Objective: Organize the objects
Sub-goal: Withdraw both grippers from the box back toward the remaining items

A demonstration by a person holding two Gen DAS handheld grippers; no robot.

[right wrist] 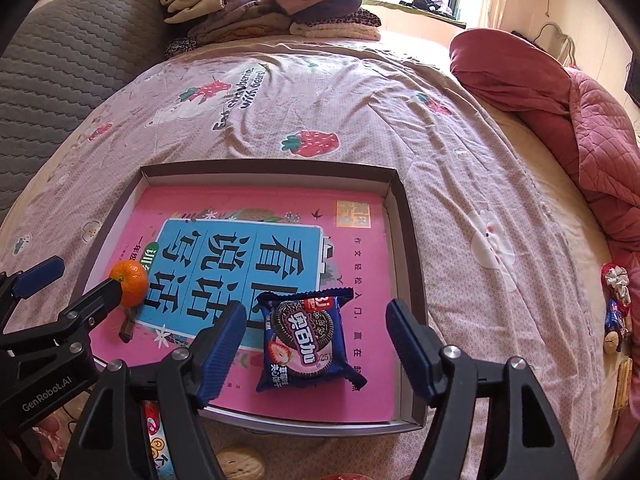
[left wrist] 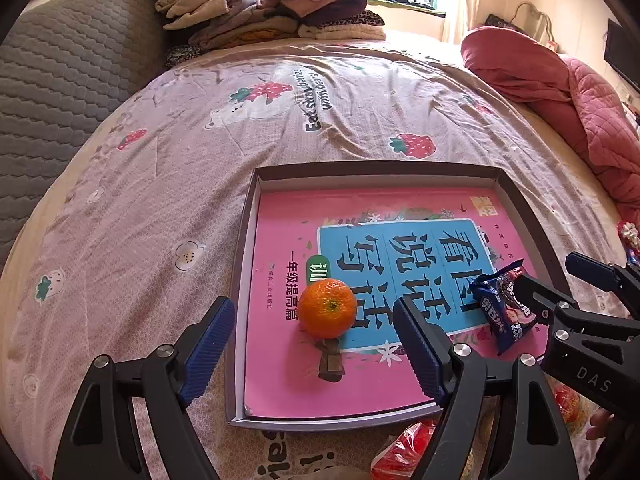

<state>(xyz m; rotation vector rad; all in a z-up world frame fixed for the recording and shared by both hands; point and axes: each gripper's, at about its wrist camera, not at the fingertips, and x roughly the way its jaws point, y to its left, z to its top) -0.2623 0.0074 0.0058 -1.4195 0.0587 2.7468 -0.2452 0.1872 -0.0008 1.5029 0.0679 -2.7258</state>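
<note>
A shallow tray (right wrist: 404, 216) is seen on the bed (right wrist: 460, 152), lined by a pink book (right wrist: 352, 248) that nearly fills it; a thin gap is left along the left wall. The tangerine (left wrist: 327, 308) is set near the book's left edge, the cookie packet (right wrist: 306, 338) near the right. The left gripper (left wrist: 314, 354) is held with jaws spread, nothing pinched; the right gripper (right wrist: 314, 354) likewise, over the packet. Open bedspread is left beyond the far rim, up to folded clothes (left wrist: 264, 4).
</note>
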